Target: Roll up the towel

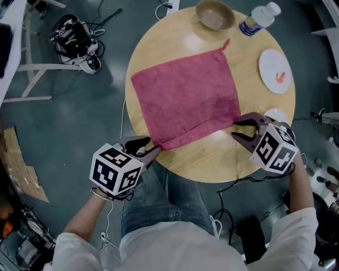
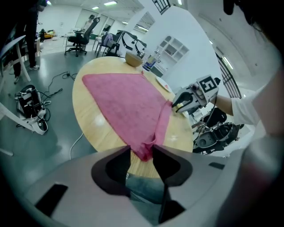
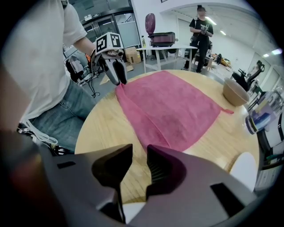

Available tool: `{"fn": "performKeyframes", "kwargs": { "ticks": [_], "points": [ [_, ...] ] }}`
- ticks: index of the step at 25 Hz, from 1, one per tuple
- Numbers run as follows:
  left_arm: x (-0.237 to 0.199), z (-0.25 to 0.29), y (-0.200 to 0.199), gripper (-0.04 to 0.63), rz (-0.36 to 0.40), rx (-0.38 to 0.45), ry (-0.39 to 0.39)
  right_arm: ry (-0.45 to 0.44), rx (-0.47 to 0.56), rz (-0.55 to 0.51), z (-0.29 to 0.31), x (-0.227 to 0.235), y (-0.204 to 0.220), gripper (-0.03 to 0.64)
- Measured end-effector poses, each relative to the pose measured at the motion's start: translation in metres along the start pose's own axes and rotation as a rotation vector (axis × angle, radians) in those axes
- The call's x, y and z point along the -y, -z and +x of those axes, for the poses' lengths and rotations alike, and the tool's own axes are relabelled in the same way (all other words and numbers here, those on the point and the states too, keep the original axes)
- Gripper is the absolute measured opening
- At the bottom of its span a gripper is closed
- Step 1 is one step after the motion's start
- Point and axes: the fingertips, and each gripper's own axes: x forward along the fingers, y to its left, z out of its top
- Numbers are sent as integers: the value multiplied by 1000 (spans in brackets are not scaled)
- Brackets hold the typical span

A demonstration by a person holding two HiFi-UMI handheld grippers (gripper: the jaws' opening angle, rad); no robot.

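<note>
- The left gripper has its jaws parted a modest way. The near left corner of the towel sits right in the gap, with the pads not clamped on it. Below the cloth, jeans show through.
- In the head view that gripper is at the lower left, marker cube on top. The left forearm comes up from the bottom edge. The gripper angles down toward the upper right, its tips at the near rim of the table.
- The right gripper has its jaws only a narrow way apart and nothing in them, just bare wood through the gap. The towel's near right corner lies just beyond the tips, not between them.
- In the head view it sits at the right edge of the table. A white sleeve runs in from the lower right. The gripper tips steeply down and points left at that corner.
- The towel is pink and spread flat across the middle of the round wooden table. Its near edge is turned over in a narrow fold running from one gripper to the other. A small loop sticks out at the far corner, toward the top of the frame.
- Further out along the top of the head view are a brown bowl and a water bottle. A white plate with an orange mark lies at the upper right. All three are off the cloth.
</note>
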Motion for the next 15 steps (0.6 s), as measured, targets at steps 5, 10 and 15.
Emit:
{"fn": "performKeyframes", "kwargs": {
  "ticks": [5, 10, 15],
  "points": [
    [23, -24, -3, 117, 217, 37, -65, 13, -4, -30, -2, -4, -2, 107],
    [67, -10, -4, 101, 458, -1, -65, 25, -32, -60, -2, 1, 2, 107],
    [72, 10, 3, 101, 602, -55, -115, 41, -48, -99, -2, 3, 1, 106]
  ]
}}
